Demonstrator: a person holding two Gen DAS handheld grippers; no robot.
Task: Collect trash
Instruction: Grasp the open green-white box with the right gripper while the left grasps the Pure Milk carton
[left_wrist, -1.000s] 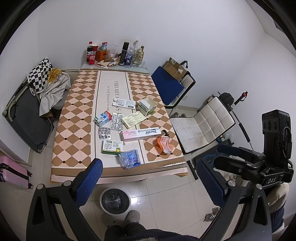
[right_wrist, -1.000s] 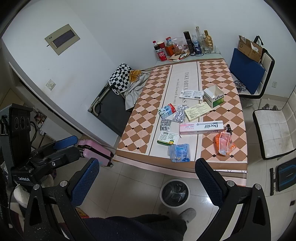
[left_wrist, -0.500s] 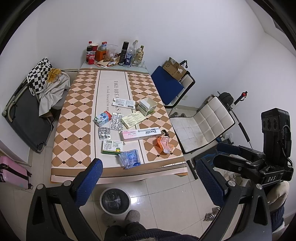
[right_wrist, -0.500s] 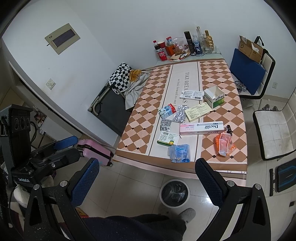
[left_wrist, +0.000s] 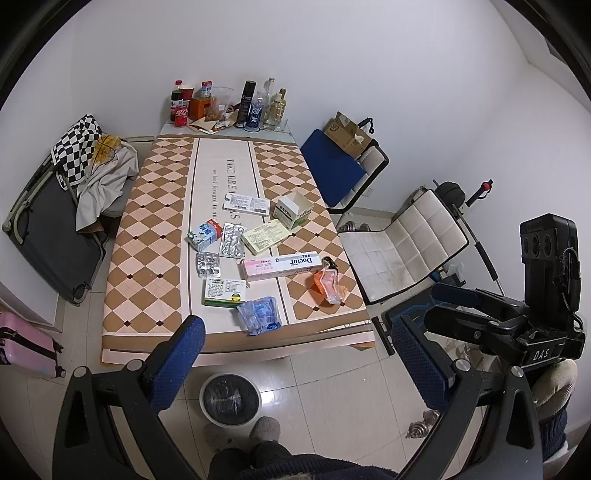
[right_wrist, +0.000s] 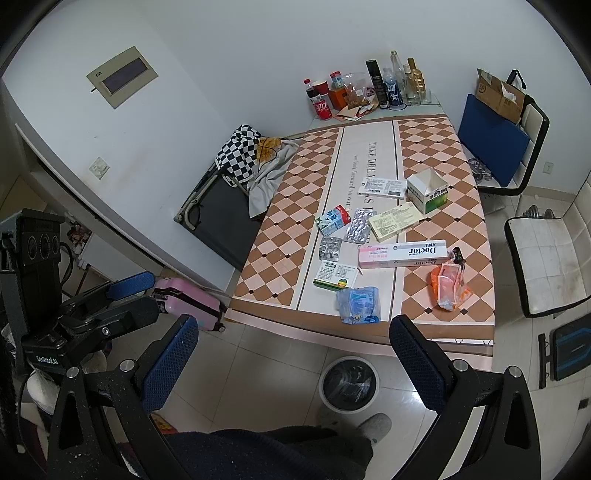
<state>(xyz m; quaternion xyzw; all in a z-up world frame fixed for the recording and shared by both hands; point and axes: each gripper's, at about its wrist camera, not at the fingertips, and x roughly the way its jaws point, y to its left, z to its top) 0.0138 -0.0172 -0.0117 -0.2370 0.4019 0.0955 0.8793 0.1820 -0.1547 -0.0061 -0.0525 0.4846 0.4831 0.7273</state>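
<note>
Step in hand: judged from the scene, the approach; no litter is picked up yet and both tongs hang well back from the table.
Doing it well: I would start with the nearest piece, the crumpled blue plastic wrapper (left_wrist: 259, 315) at the table's near edge, coming down over it and pinching the bunched middle so the film does not slip, then carry it straight down to the bin.
Left gripper (left_wrist: 295, 354): blue padded fingers spread wide apart, holding nothing; lower part of the left view.
Right gripper (right_wrist: 291, 350): likewise wide apart and bare; lower part of the right view.
Litter: wrapper, orange plastic packet (left_wrist: 327, 286), long pink-and-white "Doctor" carton (left_wrist: 282, 266), foil blister packs (left_wrist: 232, 244) and small cartons lie mid-frame on the checkered brown-and-cream table (left_wrist: 147, 229), above and beyond both sets of fingertips.
Bin: round white wastebasket with black liner (left_wrist: 229, 398) stands on the floor at the bottom centre, between the left fingers in the picture, just below the table edge.
</note>
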